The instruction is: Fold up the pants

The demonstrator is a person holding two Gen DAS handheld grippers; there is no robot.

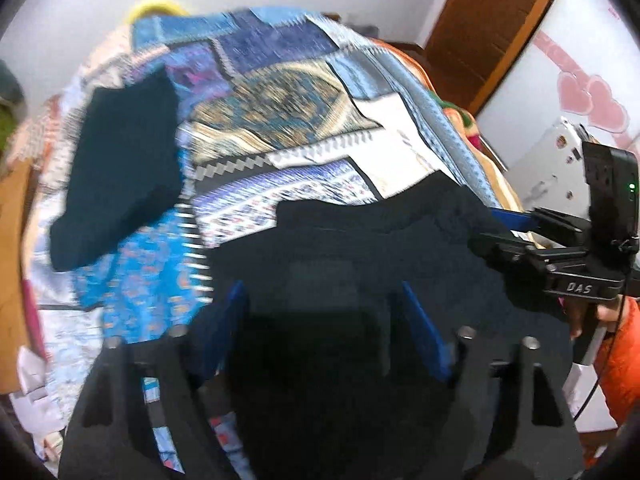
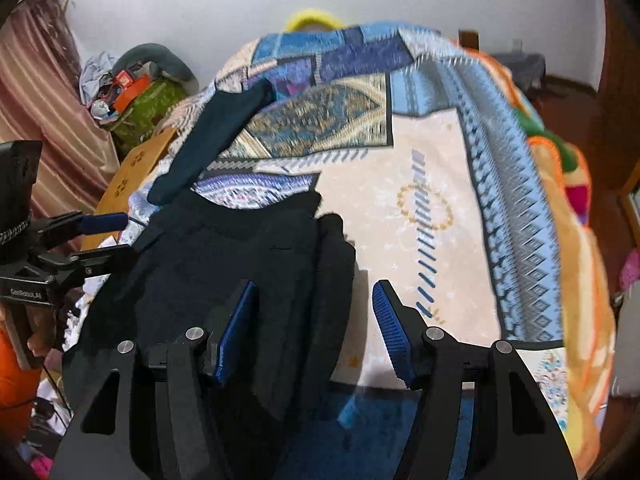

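Observation:
Dark navy pants lie on a patterned bedspread, their waist end near me, and one leg runs away to the far left. In the left wrist view the pants fill the foreground and the leg lies at the left. My left gripper hangs over the cloth with its blue pads wide apart and dark fabric between them. In the right wrist view this left gripper sits at the pants' left edge. My right gripper straddles the pants' right edge, jaws apart, and shows in the left wrist view as well.
An orange blanket bunches along the bed's right side. A green bag with clutter and a curtain stand left of the bed. There is a wooden door at the far right. A hand in an orange sleeve holds the right gripper.

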